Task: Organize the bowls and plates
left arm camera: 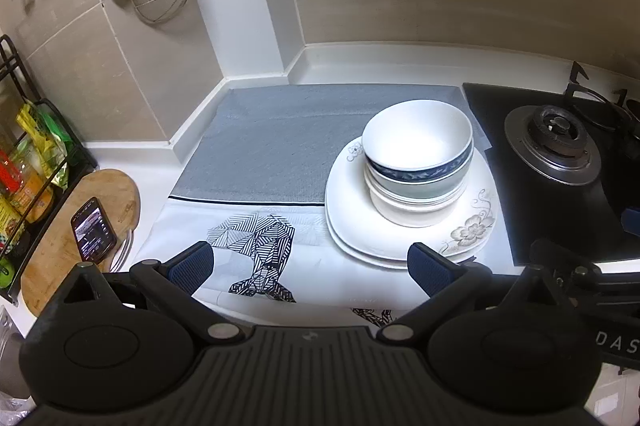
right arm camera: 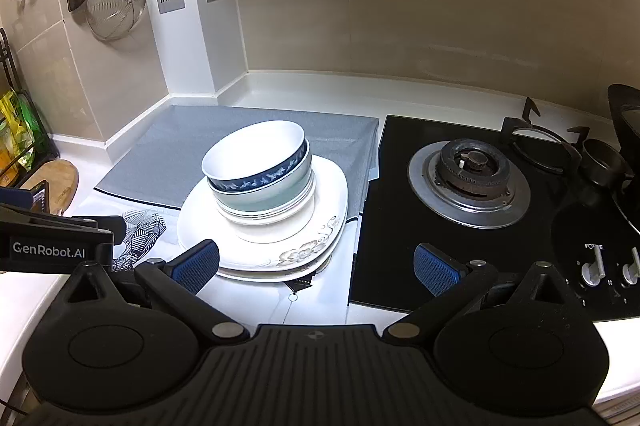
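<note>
Your left hand-held gripper [left arm camera: 310, 268] hangs over the near edge of the tabletop [left arm camera: 256, 74], jaws spread wide and holding nothing. Your right hand-held gripper [right arm camera: 316, 266] is spread just as wide and is also empty.

The bowls [left arm camera: 418, 162] sit nested, the top one white inside with a blue band, on the stacked plates [left arm camera: 352, 218], whose rim carries a flower print. The whole pile rests on the mat [left arm camera: 272, 142], close to the stove [left arm camera: 560, 194].

From the left wrist, the pile lies ahead and to the right, its near rim just beyond the right finger. That view alone shows a phone [left arm camera: 93, 229] leaning on a round wooden board [left arm camera: 64, 254] beside a rack [left arm camera: 36, 162] of packets.

From the right wrist, the pile [right arm camera: 264, 186] lies ahead and to the left, next to the left finger, while the right finger hangs over the black stove [right arm camera: 460, 234]. Only here do you see the stove's knobs [right arm camera: 596, 268] and a dark pot [right arm camera: 626, 130] at the far right. The burner [right arm camera: 470, 170] shows in both.
</note>
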A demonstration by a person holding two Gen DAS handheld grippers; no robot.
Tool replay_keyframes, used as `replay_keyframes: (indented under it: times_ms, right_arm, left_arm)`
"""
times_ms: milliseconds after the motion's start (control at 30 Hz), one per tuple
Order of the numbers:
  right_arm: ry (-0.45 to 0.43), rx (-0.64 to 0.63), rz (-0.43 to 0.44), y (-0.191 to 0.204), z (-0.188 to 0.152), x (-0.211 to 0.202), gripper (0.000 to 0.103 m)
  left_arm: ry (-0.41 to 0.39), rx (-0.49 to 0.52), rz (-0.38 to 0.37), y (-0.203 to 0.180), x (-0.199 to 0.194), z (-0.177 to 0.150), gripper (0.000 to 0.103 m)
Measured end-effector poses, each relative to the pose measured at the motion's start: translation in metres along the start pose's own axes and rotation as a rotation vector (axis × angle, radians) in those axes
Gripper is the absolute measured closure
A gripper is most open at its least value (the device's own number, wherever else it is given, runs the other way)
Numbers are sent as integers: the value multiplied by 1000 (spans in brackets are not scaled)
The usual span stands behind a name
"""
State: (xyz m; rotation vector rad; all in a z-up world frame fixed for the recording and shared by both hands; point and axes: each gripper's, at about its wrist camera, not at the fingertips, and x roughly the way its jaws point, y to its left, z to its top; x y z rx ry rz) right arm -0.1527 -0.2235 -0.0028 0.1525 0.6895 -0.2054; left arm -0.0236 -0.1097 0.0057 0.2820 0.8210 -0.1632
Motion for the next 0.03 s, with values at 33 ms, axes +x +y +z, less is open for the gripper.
replay_keyframes:
  times_ms: [33]
  right_arm:
    - [4, 0, 2, -1, 0, 1, 0]
  left_arm:
    - [2, 1, 0, -1, 1, 0, 0]
